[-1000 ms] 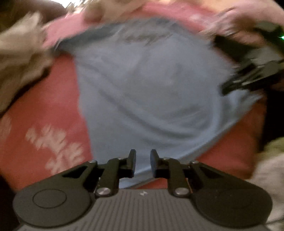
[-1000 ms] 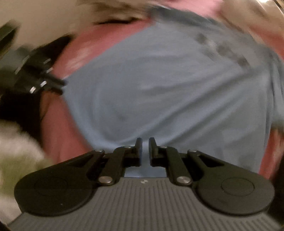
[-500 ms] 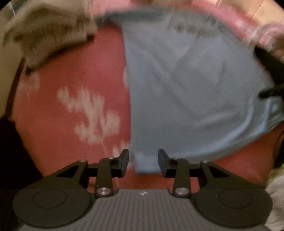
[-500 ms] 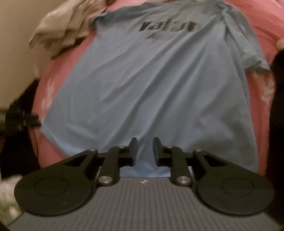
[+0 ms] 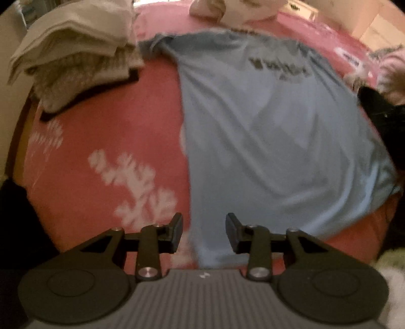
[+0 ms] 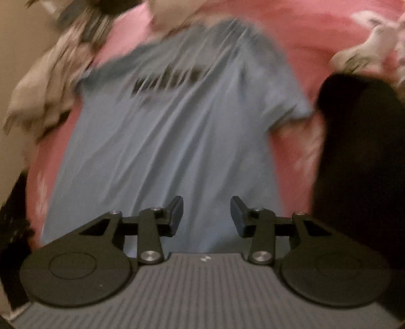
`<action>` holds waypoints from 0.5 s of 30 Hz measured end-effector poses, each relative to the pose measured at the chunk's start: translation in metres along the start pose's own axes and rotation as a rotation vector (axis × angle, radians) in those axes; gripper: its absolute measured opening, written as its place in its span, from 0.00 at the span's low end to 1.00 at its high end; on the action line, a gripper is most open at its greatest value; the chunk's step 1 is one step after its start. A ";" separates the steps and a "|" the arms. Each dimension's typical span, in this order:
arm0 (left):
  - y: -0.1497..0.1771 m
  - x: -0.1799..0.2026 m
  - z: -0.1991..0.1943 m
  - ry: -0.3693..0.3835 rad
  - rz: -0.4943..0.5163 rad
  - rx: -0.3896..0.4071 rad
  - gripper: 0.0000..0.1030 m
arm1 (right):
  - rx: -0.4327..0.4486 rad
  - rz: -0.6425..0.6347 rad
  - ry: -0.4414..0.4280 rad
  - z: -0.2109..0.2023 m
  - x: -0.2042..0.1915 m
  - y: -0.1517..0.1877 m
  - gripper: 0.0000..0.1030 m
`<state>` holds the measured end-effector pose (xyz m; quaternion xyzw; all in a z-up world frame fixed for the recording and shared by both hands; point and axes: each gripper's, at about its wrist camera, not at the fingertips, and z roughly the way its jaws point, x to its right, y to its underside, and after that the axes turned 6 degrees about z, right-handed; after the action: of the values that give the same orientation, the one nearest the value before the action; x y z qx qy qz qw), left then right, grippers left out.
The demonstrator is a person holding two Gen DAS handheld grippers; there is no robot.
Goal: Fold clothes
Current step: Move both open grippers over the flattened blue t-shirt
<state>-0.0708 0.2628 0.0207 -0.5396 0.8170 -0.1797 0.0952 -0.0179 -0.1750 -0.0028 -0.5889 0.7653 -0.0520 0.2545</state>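
- Left wrist view: the left gripper (image 5: 203, 232) hangs above the near edge of the bed (image 5: 108, 126), its jaws partly apart with nothing gripped; the near left corner of the blue T-shirt (image 5: 265, 141) lies below the gap, not pressed by either pad.
- Right wrist view is blurred: the right gripper (image 6: 206, 217) has its jaws opening, empty, above the hem of the blue T-shirt (image 6: 177, 141), which shows between and beyond the fingers.
- The shirt lies spread flat, print side up, hem at the near edge of the bed, collar toward the far edge, sleeves out to both sides.
- Bare red bedcover with a white leaf pattern (image 5: 136, 184) lies left of the shirt, giving open room on that side.
- A stack of folded pale clothes (image 5: 76, 50) sits at the far left corner, just beside the left sleeve.
- A dark object (image 6: 354, 157) stands just beside the right sleeve; what it is I cannot tell.
- More crumpled pale cloth (image 5: 227, 10) lies along the far edge.
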 end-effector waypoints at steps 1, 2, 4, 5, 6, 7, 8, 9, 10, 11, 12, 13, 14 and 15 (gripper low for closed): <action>-0.007 0.002 0.004 0.003 -0.004 0.010 0.37 | 0.025 0.013 0.006 -0.001 0.005 -0.011 0.39; -0.015 0.008 0.009 0.012 -0.002 0.021 0.37 | 0.049 0.026 0.013 -0.002 0.011 -0.021 0.40; -0.029 0.018 0.019 0.028 0.002 0.042 0.37 | 0.081 0.042 0.027 0.002 0.019 -0.044 0.43; -0.036 0.024 0.025 0.037 0.008 0.055 0.37 | 0.092 0.047 0.035 0.006 0.022 -0.055 0.43; -0.043 0.031 0.031 0.043 0.012 0.065 0.37 | 0.099 0.048 0.044 0.010 0.025 -0.067 0.45; -0.048 0.036 0.036 0.050 0.017 0.072 0.37 | 0.094 0.036 0.055 0.016 0.029 -0.077 0.47; -0.055 0.043 0.042 0.054 0.021 0.078 0.37 | 0.090 0.025 0.065 0.021 0.032 -0.088 0.49; -0.061 0.049 0.047 0.058 0.025 0.085 0.37 | 0.085 0.014 0.076 0.026 0.035 -0.099 0.50; -0.066 0.057 0.050 0.068 0.032 0.090 0.37 | 0.079 0.009 0.085 0.031 0.039 -0.110 0.51; -0.072 0.066 0.053 0.081 0.042 0.100 0.37 | 0.069 0.026 0.089 0.037 0.046 -0.118 0.52; -0.078 0.074 0.056 0.094 0.053 0.111 0.37 | 0.059 0.044 0.094 0.043 0.054 -0.126 0.52; -0.083 0.083 0.060 0.103 0.067 0.119 0.37 | 0.049 0.061 0.098 0.048 0.061 -0.135 0.52; -0.090 0.092 0.064 0.117 0.079 0.126 0.37 | 0.037 0.079 0.096 0.054 0.068 -0.142 0.52; -0.096 0.101 0.069 0.130 0.091 0.132 0.37 | 0.022 0.098 0.073 0.058 0.076 -0.146 0.52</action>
<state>-0.0055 0.1233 -0.0002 -0.4816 0.8315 -0.2635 0.0852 0.1225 -0.2765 -0.0224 -0.5457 0.8013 -0.0693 0.2351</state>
